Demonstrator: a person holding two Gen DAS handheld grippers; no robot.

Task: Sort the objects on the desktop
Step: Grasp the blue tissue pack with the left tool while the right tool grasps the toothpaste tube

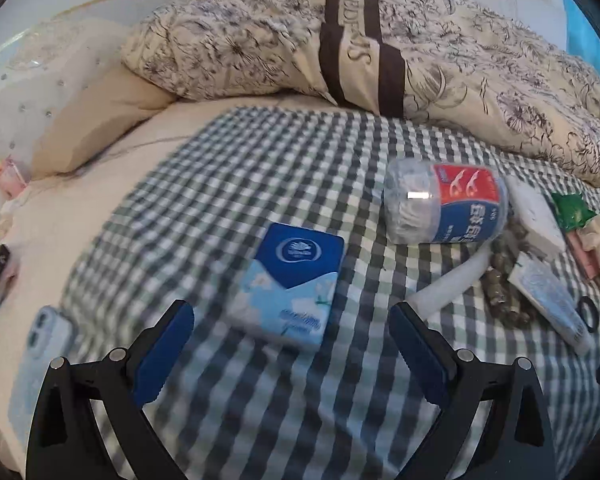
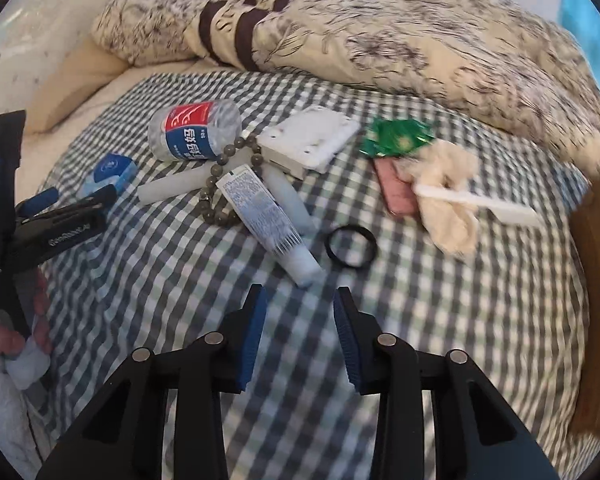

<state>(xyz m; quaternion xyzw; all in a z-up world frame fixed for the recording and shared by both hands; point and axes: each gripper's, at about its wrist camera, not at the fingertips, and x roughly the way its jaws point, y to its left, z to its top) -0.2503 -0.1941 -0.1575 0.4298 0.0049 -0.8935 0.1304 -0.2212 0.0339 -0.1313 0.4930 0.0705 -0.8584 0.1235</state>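
Observation:
A blue tissue pack [image 1: 290, 284] lies on the checked cloth [image 1: 228, 184], just ahead of my open, empty left gripper [image 1: 292, 312]. A clear jar with a red and blue label [image 1: 446, 206] lies on its side to the right. In the right wrist view, my right gripper [image 2: 300, 300] is open above the cloth, close behind a white tube [image 2: 266, 218] and a black ring [image 2: 351, 247]. Further off lie the jar [image 2: 194, 130], grey beads [image 2: 220, 168], a white box [image 2: 310, 140], a green packet [image 2: 398, 136], a cream scrunchie [image 2: 448, 196] and a white comb [image 2: 480, 202].
A crumpled floral duvet [image 1: 380, 52] lies across the back of the bed. A light blue phone [image 1: 46, 336] rests at the cloth's left edge. The left gripper [image 2: 66, 208] and a hand [image 2: 16, 336] show at the left of the right wrist view. A wooden edge [image 2: 596, 288] runs along the right.

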